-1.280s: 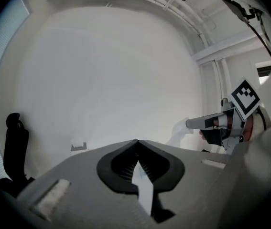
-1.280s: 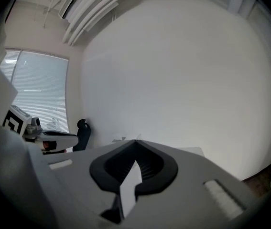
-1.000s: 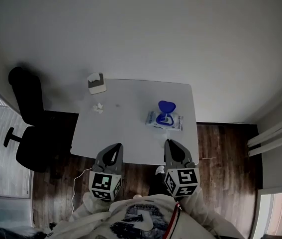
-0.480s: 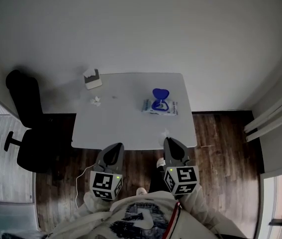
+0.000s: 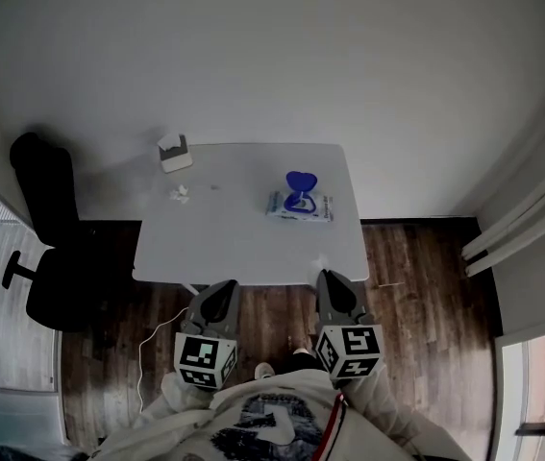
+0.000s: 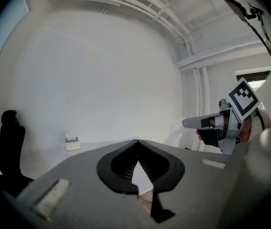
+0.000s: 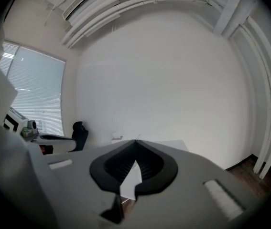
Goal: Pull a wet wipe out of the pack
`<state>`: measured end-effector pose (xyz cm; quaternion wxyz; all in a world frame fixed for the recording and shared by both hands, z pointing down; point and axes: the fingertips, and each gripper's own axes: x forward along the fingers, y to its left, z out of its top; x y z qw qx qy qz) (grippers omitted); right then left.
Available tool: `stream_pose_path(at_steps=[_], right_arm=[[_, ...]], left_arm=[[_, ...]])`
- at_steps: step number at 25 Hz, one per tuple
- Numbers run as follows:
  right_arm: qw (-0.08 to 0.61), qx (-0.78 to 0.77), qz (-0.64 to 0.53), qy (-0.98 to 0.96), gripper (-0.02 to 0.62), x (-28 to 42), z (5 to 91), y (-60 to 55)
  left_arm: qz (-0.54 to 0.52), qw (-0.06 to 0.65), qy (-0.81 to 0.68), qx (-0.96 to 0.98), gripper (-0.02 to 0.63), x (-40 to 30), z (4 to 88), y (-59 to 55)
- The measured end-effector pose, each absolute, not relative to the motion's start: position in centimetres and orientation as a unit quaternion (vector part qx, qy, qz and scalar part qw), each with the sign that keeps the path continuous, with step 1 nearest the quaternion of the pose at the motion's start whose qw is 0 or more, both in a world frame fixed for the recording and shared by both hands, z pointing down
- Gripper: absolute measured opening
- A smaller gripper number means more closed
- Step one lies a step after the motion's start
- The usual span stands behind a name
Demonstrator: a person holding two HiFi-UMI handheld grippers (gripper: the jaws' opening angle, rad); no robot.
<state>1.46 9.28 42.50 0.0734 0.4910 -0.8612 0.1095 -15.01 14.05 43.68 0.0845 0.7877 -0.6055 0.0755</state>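
Left gripper (image 5: pixel 222 286) and right gripper (image 5: pixel 330 279) pulled back off white table (image 5: pixel 234 243), jaws pressed together, blue-lidded white wipe pack (image 5: pixel 300 206) well ahead, shown only in head view.

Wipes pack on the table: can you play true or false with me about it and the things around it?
1. The wipes pack has its blue lid flipped up. True.
2. The right gripper holds a wipe. False: its jaws are shut on nothing.
3. A black chair stands left of the table. True.
4. The left gripper touches the pack. False: it is by the table's near edge, well away from the pack.
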Motion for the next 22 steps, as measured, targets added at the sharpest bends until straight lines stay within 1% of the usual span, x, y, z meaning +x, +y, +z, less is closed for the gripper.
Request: stream_pose_path(at_steps=[9,15,22], right_arm=[[0.058,0.482,0.104,-0.868,0.006,4.5,41.2,9.2],[0.070,0.482,0.096,-0.868,0.006,6.5,41.3,10.1],[0.068,0.476,0.100,-0.871,0.006,7.8,41.4,10.6]], left_arm=[[0.071,0.070,-0.604,0.791,0.005,-11.6,41.6,13.3],[0.074,0.075,-0.599,0.794,0.005,-9.1,41.9,13.8],[0.076,0.076,-0.597,0.795,0.005,-7.4,42.1,13.8]])
